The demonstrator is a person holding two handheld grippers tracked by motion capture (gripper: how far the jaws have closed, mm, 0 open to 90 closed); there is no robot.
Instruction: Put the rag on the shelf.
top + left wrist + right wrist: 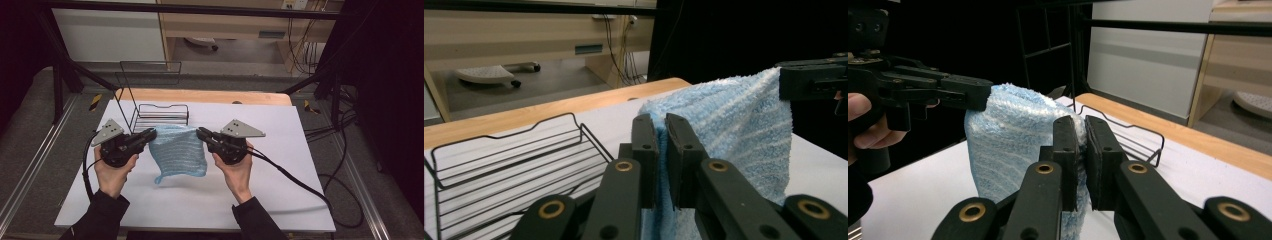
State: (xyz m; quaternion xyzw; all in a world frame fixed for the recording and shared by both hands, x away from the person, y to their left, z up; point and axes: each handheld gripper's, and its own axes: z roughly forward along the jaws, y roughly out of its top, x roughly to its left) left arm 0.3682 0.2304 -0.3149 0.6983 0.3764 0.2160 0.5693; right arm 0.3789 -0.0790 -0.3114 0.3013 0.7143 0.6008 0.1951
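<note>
Hanging lengthwise down, the blue towel point(178, 150) has its top corners pinched by both grippers' fingers.

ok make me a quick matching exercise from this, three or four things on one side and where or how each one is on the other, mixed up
Things:
1. blue towel
2. wire rack
3. left gripper
4. wooden table edge

Places or states:
A. stands on the white sheet behind the towel
B. hangs between the two grippers, held by its top corners
C. runs along the far side of the white sheet
D. shut on the towel's left top corner

Pairs: 1-B, 2-A, 3-D, 4-C
</note>
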